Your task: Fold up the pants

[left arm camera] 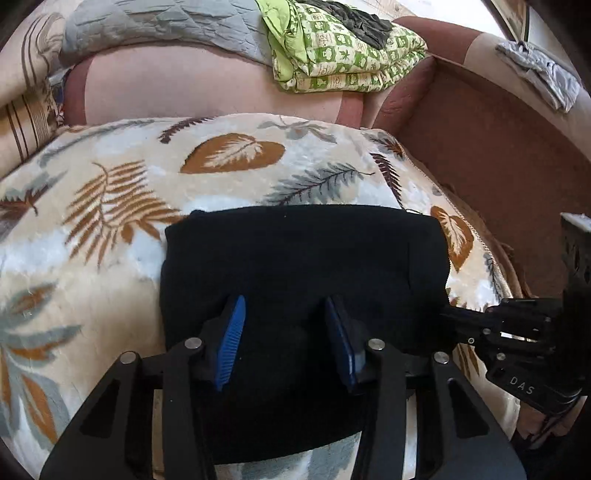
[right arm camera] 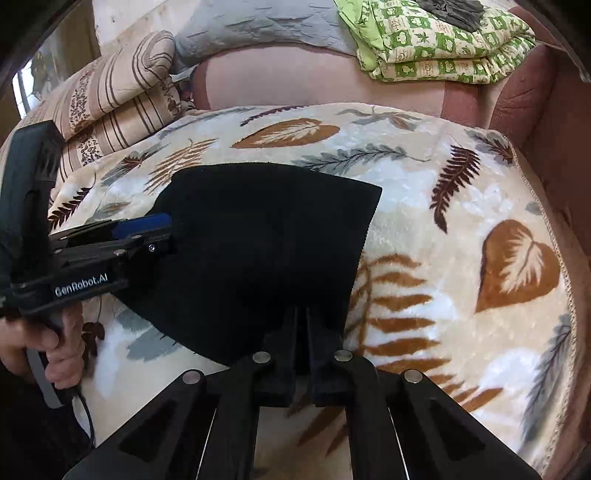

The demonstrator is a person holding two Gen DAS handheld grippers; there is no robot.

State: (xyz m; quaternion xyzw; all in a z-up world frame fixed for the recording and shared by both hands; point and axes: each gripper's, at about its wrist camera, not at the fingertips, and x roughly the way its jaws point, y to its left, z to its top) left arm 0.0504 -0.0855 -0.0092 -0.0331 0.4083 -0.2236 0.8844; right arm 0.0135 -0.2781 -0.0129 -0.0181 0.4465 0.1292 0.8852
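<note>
Black folded pants (left arm camera: 303, 258) lie flat on a leaf-patterned blanket (left arm camera: 110, 206) over a sofa seat. My left gripper (left arm camera: 285, 300) hovers over their near part, open, blue pads (left arm camera: 232, 332) apart and pinching no cloth. In the right wrist view it (right arm camera: 166, 234) comes in from the left at the pants' (right arm camera: 266, 240) left edge, held by a hand (right arm camera: 62, 343). My right gripper (right arm camera: 301, 312) is shut, its tips lying over the pants' near corner; whether cloth is pinched I cannot tell. In the left wrist view it (left arm camera: 448, 315) touches their right edge.
A folded green patterned quilt (left arm camera: 343, 55) with a dark cloth on top rests on the sofa back beside a grey quilted cover (left arm camera: 159, 29). Striped cushions (right arm camera: 110, 110) sit at the left. The brown armrest (left arm camera: 480, 147) bounds the right, with a grey cloth (left arm camera: 539, 74) on it.
</note>
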